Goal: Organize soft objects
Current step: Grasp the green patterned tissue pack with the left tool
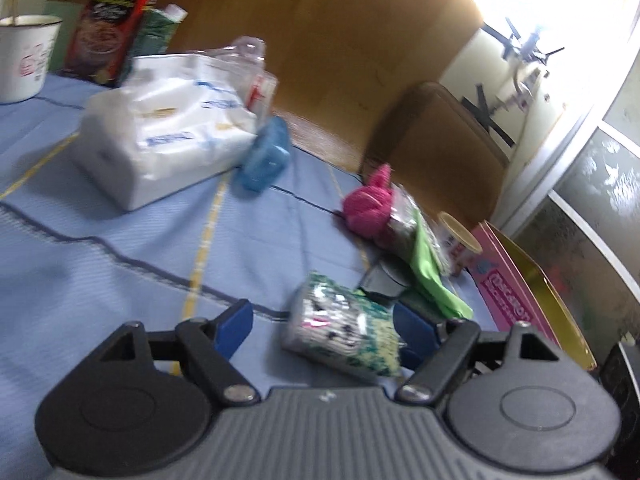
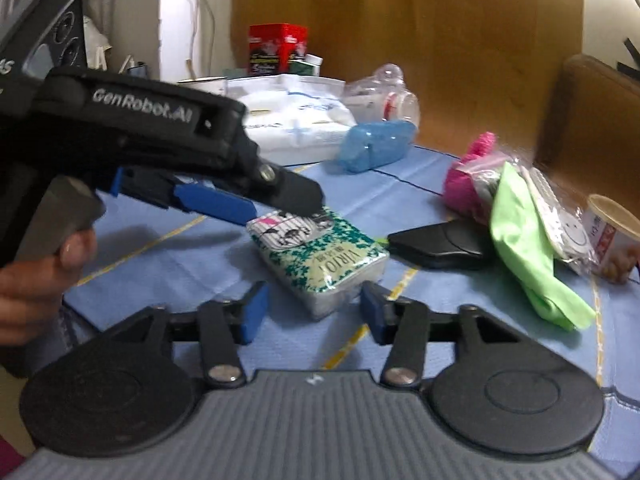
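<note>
A small tissue pack (image 1: 344, 330) with green print lies on the blue tablecloth (image 1: 100, 248). It shows in the right wrist view (image 2: 320, 256) too. My left gripper (image 1: 324, 334) is open, its blue fingers either side of the pack's near end. In the right wrist view the left gripper (image 2: 260, 200) hovers over the pack's far end. My right gripper (image 2: 312, 316) is open and empty, just short of the pack. A pink knitted item (image 2: 466, 178), a green cloth (image 2: 528, 240), a blue soft pack (image 2: 376, 144) and a large white tissue package (image 1: 164, 128) lie farther back.
A black case (image 2: 440, 244) lies right of the pack. A paper cup (image 2: 612, 228) and a pink tin (image 1: 516, 284) stand at the right edge. A red box (image 2: 278, 50), a white mug (image 1: 26, 56), a clear bottle (image 2: 384, 96) and a wooden chair (image 2: 592, 128) are at the back.
</note>
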Demonstrator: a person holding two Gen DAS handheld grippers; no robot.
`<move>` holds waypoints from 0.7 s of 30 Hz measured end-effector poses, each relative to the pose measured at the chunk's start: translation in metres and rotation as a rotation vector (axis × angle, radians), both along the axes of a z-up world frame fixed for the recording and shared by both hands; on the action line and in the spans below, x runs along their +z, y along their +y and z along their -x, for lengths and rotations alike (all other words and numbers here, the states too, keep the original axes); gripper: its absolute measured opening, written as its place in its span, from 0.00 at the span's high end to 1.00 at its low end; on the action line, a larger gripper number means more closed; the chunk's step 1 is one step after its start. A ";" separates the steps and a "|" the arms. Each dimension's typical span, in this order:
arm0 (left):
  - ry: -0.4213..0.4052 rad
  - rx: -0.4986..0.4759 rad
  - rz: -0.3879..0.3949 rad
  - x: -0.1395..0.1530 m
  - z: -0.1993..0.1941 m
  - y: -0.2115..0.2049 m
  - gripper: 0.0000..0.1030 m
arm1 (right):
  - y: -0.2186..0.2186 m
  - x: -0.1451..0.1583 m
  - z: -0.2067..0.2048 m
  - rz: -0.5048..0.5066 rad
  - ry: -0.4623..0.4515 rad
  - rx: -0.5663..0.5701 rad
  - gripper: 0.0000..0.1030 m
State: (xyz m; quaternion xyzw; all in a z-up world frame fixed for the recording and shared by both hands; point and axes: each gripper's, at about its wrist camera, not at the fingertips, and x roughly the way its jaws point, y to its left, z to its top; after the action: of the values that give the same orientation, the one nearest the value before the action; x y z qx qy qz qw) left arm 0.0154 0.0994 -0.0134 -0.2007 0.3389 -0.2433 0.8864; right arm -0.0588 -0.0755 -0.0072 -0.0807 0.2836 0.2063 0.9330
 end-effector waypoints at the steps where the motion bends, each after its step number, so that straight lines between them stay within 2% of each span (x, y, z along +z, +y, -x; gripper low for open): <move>1: 0.005 0.006 0.008 -0.001 0.000 0.005 0.22 | -0.002 -0.001 0.002 -0.001 -0.003 0.000 0.35; 8: 0.027 -0.038 0.052 -0.005 0.003 0.013 0.22 | -0.025 0.000 0.019 -0.042 -0.007 -0.054 0.33; 15: 0.036 -0.131 0.046 0.001 0.002 -0.014 0.22 | -0.020 0.000 0.012 0.010 -0.028 -0.064 0.31; 18: 0.034 -0.124 0.012 0.001 -0.001 -0.022 0.19 | -0.017 0.002 0.004 0.020 -0.028 -0.035 0.25; 21: 0.039 -0.090 -0.008 -0.001 -0.011 -0.020 0.17 | -0.011 -0.001 -0.008 0.036 0.008 -0.010 0.24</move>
State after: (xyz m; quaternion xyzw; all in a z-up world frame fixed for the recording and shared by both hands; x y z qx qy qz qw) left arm 0.0262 0.0791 -0.0140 -0.1865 0.3657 -0.2777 0.8685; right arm -0.0506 -0.0863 -0.0084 -0.0952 0.2914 0.1966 0.9313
